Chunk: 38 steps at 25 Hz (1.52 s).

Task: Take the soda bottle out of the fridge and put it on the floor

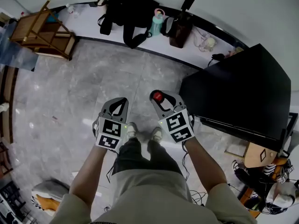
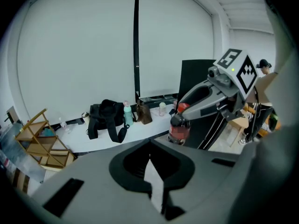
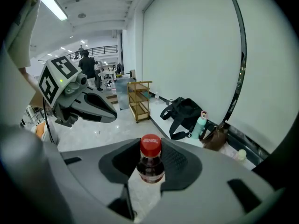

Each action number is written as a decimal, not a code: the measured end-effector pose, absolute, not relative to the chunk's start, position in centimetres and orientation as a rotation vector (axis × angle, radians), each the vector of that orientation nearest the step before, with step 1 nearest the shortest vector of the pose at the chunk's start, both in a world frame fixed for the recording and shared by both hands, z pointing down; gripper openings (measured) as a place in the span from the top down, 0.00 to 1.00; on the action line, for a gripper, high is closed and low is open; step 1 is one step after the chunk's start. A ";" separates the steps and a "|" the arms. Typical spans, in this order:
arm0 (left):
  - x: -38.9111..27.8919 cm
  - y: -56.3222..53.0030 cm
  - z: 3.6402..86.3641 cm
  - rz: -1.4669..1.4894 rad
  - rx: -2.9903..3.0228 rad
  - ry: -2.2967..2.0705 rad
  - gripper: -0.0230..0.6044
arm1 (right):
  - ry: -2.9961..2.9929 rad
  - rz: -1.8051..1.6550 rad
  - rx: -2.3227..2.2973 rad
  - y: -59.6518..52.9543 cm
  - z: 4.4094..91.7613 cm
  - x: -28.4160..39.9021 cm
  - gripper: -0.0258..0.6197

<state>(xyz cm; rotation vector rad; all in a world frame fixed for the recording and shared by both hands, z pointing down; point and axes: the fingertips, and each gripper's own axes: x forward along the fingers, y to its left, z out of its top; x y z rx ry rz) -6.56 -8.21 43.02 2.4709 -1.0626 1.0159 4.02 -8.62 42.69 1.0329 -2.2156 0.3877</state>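
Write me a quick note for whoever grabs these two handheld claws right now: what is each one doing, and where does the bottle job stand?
Right gripper: shut on the neck of the soda bottle, just under its red cap.
Left gripper: jaws together, nothing in them.
Things: the bottle hangs above the grey floor; the black fridge stands at the person's right.
Done: the bottle is out of the fridge.
Left: lower it, stand it on the floor, let go.

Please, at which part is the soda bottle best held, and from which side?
At the narrow neck just under the red cap, from the side, as the right tool holds the soda bottle now. The wider cap should stop slipping, and the upright bottle's base is free.
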 end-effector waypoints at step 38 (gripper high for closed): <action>-10.9 -4.7 95.7 1.156 2.055 -0.752 0.96 | -1.943 0.732 0.753 -5.8 101.3 -1.4 0.78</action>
